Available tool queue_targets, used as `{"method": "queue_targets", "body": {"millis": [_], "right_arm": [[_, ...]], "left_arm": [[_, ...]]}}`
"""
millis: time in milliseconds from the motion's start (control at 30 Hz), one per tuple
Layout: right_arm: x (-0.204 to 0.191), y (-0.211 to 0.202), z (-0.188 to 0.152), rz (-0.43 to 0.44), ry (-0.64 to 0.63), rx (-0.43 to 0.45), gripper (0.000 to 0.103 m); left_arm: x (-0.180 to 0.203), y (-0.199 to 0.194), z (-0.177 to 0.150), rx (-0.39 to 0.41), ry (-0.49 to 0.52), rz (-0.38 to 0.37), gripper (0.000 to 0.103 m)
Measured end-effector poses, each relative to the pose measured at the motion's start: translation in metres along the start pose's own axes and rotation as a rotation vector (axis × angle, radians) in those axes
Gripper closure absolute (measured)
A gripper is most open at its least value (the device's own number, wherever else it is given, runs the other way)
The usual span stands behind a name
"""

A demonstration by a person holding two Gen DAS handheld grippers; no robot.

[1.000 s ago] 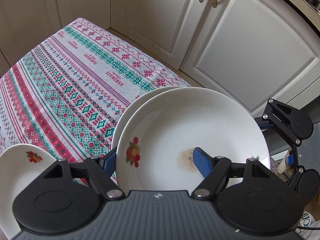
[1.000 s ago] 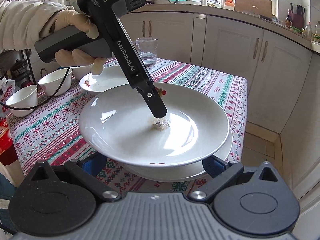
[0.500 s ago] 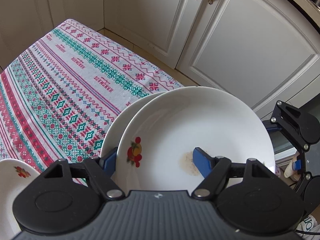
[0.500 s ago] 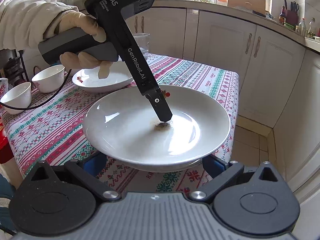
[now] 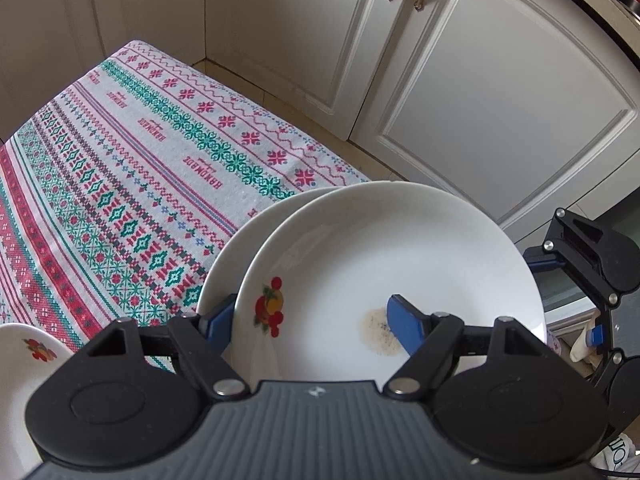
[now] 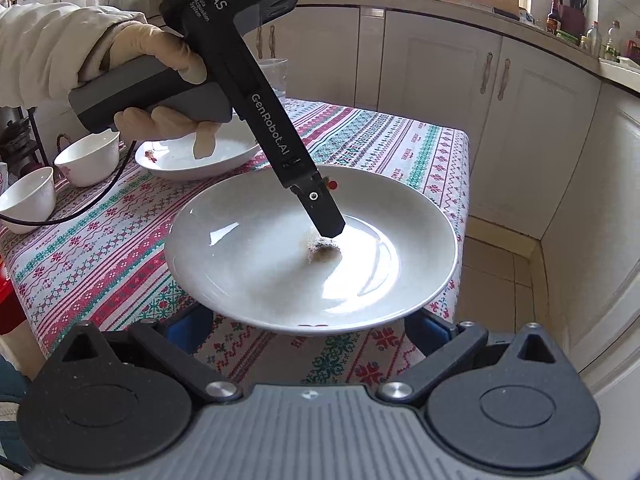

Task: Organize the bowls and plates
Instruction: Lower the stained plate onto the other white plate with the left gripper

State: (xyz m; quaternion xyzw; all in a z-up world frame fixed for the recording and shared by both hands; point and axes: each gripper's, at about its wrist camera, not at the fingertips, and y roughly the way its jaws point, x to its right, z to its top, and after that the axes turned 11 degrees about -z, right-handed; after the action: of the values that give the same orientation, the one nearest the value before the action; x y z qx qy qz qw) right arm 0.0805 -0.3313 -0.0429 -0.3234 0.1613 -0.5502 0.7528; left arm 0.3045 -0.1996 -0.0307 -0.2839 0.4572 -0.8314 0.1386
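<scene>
- My left tongs [image 5: 310, 320] straddle the rim of the top plate [image 5: 360, 248]. One finger lies inside on the stain [image 5: 374, 334] and the other sits outside, by the lower plate [image 5: 222, 276].
- Their jaws have just been opening a little with the rim between them. I cannot tell whether the pads bite or only rest there.
- My right tongs [image 6: 308, 328] are spread wide and empty, with a finger on each side below the plate's near edge.
- The top plate sits over the lower one at the table's [image 5: 132, 152] near corner, close to the drop to the floor.
- Risk: if I lift with a loose bite, I expect the glazed rim to slide out. The plate would then clatter onto the lower one or tip off the corner.
- Risk: the inner finger bears on the plate away from its centre. Pressing down could rock it and skate both plates toward the edge.
- Risk: closing the right tongs now could knock the near rim upward instead of gripping it.
- The third plate [image 6: 172, 162] and the bowls [image 6: 86, 158] stand well apart behind, beside my cable. A careless swing could drag it over them.
</scene>
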Motion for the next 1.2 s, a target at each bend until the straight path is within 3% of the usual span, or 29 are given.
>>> {"method": "queue_targets", "body": {"millis": [1200], "right_arm": [[0.0008,-0.0041,-0.0005,-0.004,0.013,0.009,0.0]], "left_arm": [[0.0005,-0.0044,0.0012,-0.006,0.002,0.013,0.023]]}}
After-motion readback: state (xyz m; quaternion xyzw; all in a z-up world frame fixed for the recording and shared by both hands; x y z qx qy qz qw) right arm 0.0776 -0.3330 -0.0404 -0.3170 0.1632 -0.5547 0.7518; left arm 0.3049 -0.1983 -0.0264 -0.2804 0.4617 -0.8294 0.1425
